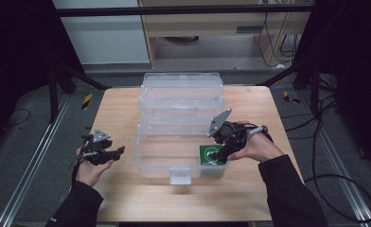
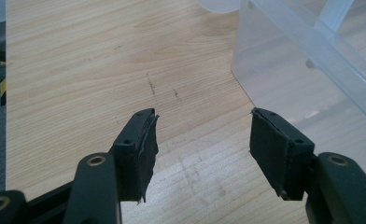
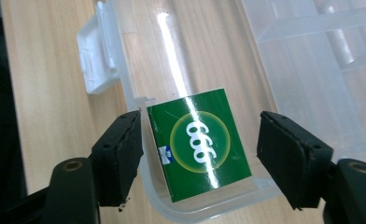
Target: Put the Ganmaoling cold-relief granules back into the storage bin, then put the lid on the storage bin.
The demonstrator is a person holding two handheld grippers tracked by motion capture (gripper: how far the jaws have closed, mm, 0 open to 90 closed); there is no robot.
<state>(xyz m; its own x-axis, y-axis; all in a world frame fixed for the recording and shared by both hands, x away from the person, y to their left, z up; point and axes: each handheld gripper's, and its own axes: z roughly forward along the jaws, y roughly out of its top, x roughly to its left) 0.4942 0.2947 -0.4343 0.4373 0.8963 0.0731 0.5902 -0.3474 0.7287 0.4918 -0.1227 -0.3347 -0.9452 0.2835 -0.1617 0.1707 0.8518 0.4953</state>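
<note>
Right gripper (image 3: 200, 149) hovers with jaws apart and gripping nothing; between and below them, a green box (image 3: 200, 142) lies in the clear bin (image 3: 125, 79).

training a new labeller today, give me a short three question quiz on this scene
1. True or false: the right gripper is clamped tight on the green square box with a yellow ring and white digits.
2. Where does the green box lie?
A. on the bare wooden table
B. inside the clear plastic storage bin, in its near corner on the right-hand side
C. between the left gripper pads
3. Fill in: the left gripper's jaws stand ____ over bare wood.

Key
1. False: the pads stand apart from the box on both sides.
2. B
3. open
</note>
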